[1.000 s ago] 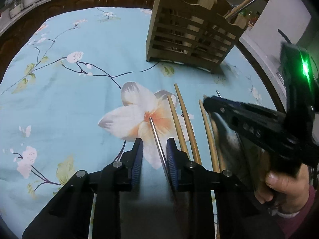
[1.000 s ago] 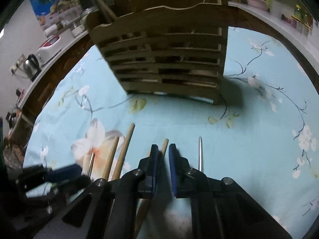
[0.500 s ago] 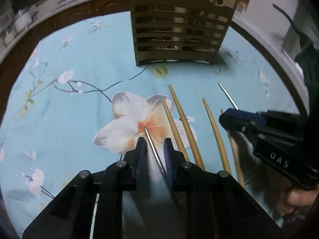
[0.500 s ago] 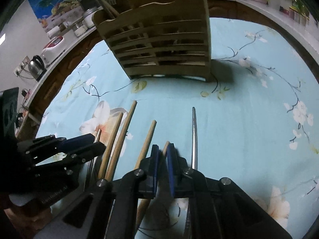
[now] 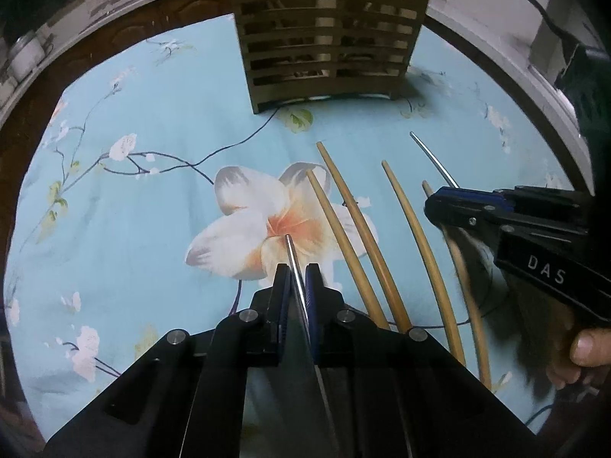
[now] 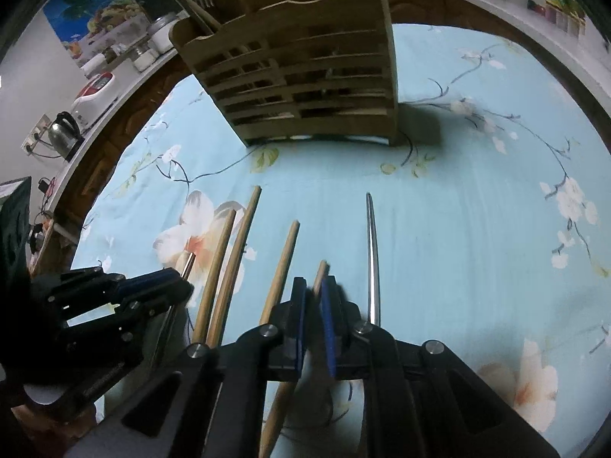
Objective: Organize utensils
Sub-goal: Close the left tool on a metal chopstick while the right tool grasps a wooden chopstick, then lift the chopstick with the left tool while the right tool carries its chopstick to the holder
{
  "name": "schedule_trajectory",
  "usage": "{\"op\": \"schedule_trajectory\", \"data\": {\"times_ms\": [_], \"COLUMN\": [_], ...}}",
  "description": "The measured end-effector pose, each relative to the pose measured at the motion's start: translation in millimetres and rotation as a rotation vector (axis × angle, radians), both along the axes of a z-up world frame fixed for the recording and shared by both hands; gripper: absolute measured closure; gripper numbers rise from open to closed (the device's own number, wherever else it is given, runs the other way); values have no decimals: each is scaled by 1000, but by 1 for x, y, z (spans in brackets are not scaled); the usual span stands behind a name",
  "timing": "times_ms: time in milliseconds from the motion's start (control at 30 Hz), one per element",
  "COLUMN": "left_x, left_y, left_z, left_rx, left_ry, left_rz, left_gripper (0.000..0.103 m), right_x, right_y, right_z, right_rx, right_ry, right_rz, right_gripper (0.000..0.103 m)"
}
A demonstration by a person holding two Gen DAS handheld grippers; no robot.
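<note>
The left hand-held gripper [image 5: 297, 280] has just been closing, and its blue pads [image 5: 311, 286] now pinch a thin metal chopstick [image 5: 292, 255] whose tip pokes out ahead over the big pale flower printed on the blue cloth [image 5: 152, 198] covering the surface. The right hand-held gripper [image 6: 313, 297] is clamped on a wooden chopstick [image 6: 320, 273], with only its short tip showing beyond the pads.

Between the two grippers lie three more wooden chopsticks [image 5: 355, 221] in a loose fan, all pointing toward the slatted wooden utensil holder [image 5: 328, 38]. A second metal chopstick [image 6: 372, 252] lies just to the right of the right gripper, close beside its outer finger.

The holder stands upright at the far side of the cloth, well apart from the chopstick tips, with a bare strip of cloth between them. In the right wrist view the cloth to the right of the metal chopstick is open all the way to the dark wooden edge [image 6: 534, 49] of the surface. In the left wrist view the cloth to the left of the flower is likewise bare as far as the curved rim. A thumb [image 5: 588, 347] shows at the right gripper's handle.
</note>
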State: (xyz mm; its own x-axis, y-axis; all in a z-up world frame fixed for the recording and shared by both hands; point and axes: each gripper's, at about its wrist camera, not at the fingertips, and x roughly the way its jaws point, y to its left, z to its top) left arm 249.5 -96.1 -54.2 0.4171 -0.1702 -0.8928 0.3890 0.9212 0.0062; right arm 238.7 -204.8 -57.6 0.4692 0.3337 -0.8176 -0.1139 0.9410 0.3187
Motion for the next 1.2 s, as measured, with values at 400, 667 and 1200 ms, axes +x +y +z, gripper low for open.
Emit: {"op": "schedule_trajectory", "data": {"times_ms": [400,667,1200], "left_x": [-17,-59,-89], "left_y": [30,73,110], "left_z": [36,121,185], "left_rx": [-167,-372,-503], "left_ry": [-72,-233,-381], "left_rz": [41,61,88], "left_gripper": [99,99,99], "right_x": [-15,-63,-95], "right_y": [-4,-23,-39], "right_z": [20,99,185], "right_rx": [78,162,157], "right_ry": [-69,-255,-477], "right_rz": [-8,-15,-33], "right_gripper": [98,98,98]}}
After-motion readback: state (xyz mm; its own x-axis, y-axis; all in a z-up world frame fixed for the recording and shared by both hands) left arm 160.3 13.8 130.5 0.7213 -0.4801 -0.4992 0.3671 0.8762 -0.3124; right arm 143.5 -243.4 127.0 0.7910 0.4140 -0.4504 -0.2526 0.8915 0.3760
